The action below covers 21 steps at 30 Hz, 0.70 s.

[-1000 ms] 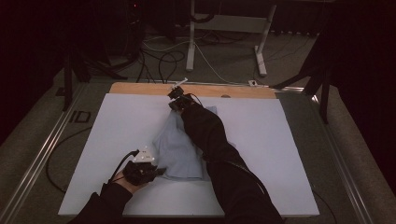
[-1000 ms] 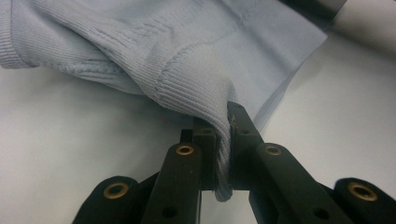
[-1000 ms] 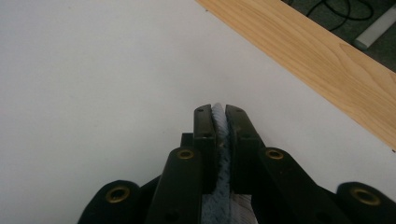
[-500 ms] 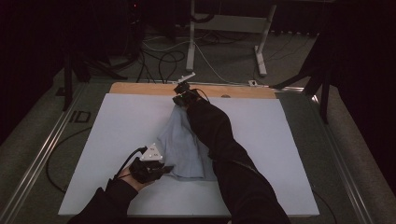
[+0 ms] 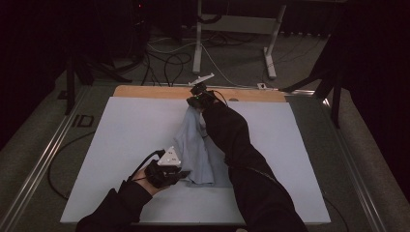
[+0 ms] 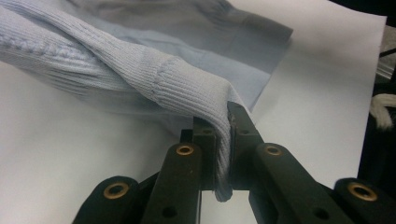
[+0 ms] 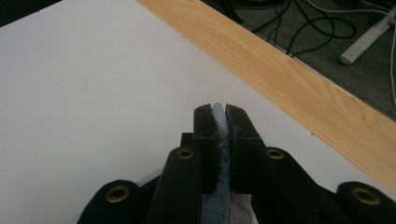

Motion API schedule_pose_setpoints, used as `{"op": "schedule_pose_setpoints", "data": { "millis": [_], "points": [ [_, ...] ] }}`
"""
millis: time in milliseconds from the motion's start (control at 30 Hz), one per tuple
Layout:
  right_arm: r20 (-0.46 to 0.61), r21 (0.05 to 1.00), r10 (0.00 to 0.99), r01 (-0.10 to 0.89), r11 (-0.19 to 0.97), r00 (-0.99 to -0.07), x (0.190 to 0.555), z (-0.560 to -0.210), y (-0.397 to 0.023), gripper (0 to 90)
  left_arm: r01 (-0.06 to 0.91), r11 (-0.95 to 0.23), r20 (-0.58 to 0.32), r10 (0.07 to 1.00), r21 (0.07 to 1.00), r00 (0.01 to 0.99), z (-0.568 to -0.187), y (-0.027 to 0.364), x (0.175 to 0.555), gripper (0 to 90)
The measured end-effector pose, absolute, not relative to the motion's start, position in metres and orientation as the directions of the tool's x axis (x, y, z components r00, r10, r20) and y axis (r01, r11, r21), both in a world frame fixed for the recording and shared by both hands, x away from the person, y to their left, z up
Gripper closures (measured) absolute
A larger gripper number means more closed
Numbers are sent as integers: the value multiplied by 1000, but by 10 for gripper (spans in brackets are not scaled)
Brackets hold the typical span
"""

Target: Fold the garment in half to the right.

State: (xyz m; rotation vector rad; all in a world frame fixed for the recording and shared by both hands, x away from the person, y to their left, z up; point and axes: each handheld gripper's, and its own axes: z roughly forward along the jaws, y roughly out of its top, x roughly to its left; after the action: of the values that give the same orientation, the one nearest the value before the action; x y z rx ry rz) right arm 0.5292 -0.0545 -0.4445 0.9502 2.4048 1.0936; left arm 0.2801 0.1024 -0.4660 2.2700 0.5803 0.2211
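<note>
A pale blue knit garment [image 5: 196, 150] lies partly on the white sheet [image 5: 121, 140] in the middle of the table, stretched between both grippers. My left gripper [image 5: 181, 175] is at the near left of the garment, shut on a ribbed cuff or hem [image 6: 196, 88]; the knit is pinched between its jaws [image 6: 223, 154]. My right gripper [image 5: 196, 100] is at the far end, near the wooden strip [image 5: 145, 91], lifted off the sheet and shut on a fold of the same blue knit [image 7: 220, 140]. The right forearm in a dark sleeve [image 5: 232, 140] covers part of the garment.
The wooden strip [image 7: 299, 88] runs along the table's far edge. Beyond it lie cables [image 5: 169, 63] and metal stand legs [image 5: 270, 48] on the floor. A metal rail [image 5: 43, 159] borders the table's left side. White sheet [image 7: 93, 93] spreads left and right of the garment.
Both grippers have risen and carried the garment with them. The right one has gone toward the far edge and the left one slightly right, so the cloth is pulled into a narrower, lifted shape.
</note>
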Motion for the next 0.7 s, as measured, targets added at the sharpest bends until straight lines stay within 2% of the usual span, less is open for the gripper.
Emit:
{"op": "schedule_pose_setpoints", "data": {
  "millis": [700],
  "points": [
    [-5, 777, 709, 444, 447, -705, 529, -447, -104, 846, 281, -636, -17, 388, 718, 922, -466, 44, 292, 860]
  ]
}}
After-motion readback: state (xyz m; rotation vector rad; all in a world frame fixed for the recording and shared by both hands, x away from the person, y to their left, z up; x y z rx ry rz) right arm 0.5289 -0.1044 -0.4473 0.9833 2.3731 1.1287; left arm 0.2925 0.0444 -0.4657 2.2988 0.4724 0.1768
